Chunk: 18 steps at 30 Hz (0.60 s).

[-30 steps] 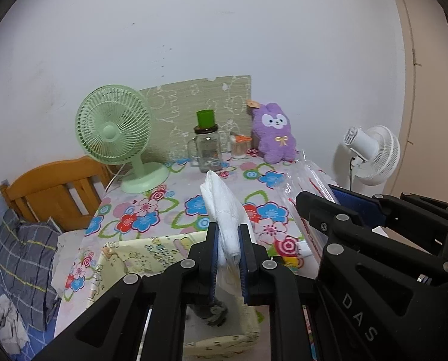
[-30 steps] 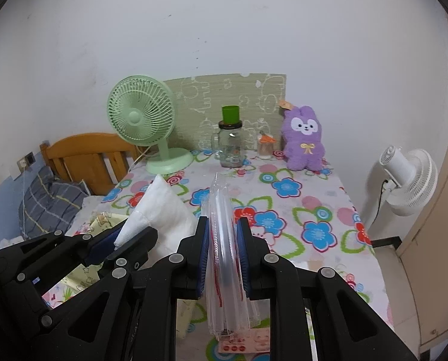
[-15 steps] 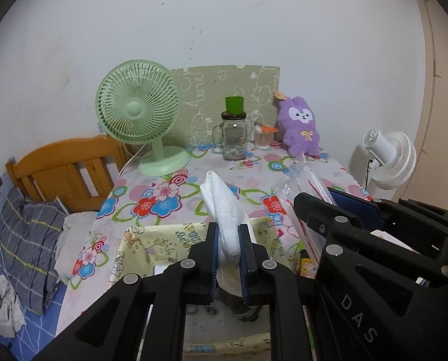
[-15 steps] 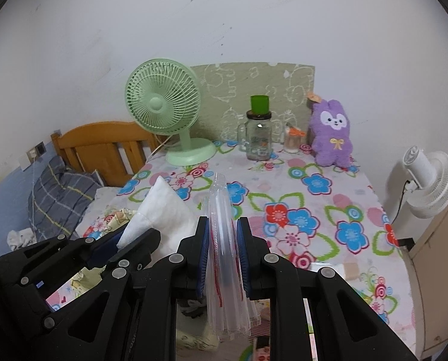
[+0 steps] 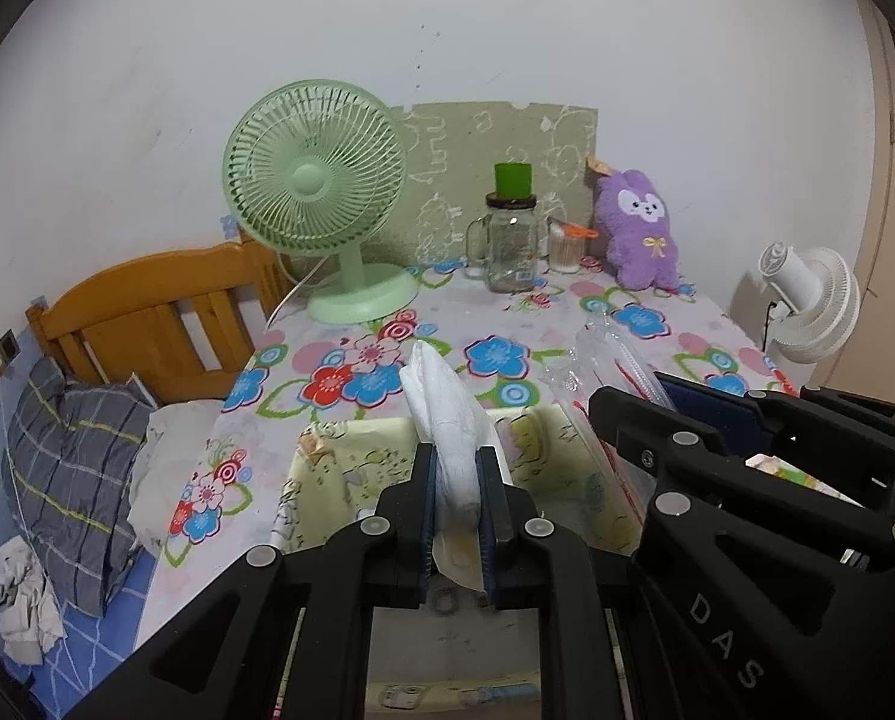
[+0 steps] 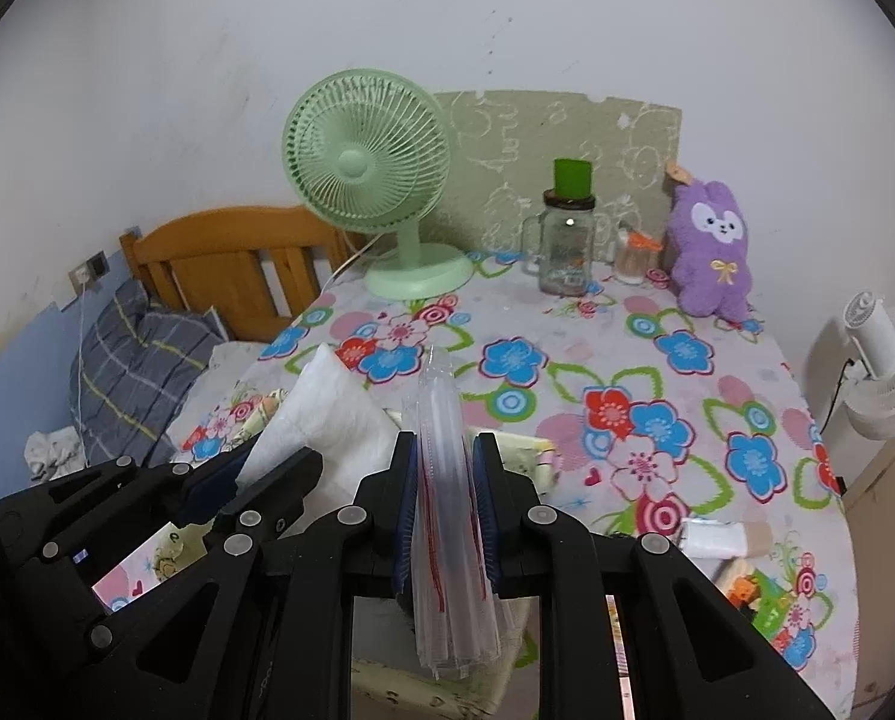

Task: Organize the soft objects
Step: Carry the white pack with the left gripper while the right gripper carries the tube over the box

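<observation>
Both claws lower and nearer the yellow fabric box [image 5: 351, 468], left claw [image 5: 456, 516] still clamping white cloth [image 5: 447, 420], right claw [image 6: 444, 516] clear plastic bags [image 6: 447, 480]

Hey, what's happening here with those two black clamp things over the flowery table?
A person is tidying soft items with a hand-held gripper in each hand. The left gripper is shut on a white padded packet, and the right gripper is shut on a stack of clear plastic bags. Both hang side by side above an open yellow cartoon-print box at the near edge of the table. Neither item has been put down yet.
</observation>
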Available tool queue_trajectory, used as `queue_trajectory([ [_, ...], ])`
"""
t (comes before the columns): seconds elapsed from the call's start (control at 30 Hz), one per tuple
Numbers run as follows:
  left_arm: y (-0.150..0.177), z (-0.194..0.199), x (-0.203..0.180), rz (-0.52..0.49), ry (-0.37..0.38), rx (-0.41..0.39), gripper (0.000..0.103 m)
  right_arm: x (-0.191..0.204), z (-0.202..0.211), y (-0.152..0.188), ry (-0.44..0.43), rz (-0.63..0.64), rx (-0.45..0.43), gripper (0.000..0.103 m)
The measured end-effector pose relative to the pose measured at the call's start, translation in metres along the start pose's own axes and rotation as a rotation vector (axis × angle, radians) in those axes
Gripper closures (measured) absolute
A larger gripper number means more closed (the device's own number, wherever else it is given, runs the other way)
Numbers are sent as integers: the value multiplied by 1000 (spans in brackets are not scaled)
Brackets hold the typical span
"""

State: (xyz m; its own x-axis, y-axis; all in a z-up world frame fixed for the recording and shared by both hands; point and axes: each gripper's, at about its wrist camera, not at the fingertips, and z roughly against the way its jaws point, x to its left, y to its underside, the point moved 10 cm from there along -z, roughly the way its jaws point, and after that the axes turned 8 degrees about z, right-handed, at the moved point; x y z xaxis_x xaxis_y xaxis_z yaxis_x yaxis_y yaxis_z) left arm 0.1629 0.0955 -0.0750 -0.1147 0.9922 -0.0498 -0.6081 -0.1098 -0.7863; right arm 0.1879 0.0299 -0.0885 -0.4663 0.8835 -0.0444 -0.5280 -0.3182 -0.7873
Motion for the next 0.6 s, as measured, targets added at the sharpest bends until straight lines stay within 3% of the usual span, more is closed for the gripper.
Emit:
queue_trajectory([
  [0.47, 21, -30, 34, 13, -42, 73, 89, 28, -42, 11, -82, -4, 69, 81],
  [0.53, 23, -33, 37, 12, -46, 84, 85, 31, -47, 12, -94, -6, 78, 81],
  [0.6, 26, -36, 40, 9, -55, 95, 74, 34, -52, 14, -105, -11, 86, 81],
])
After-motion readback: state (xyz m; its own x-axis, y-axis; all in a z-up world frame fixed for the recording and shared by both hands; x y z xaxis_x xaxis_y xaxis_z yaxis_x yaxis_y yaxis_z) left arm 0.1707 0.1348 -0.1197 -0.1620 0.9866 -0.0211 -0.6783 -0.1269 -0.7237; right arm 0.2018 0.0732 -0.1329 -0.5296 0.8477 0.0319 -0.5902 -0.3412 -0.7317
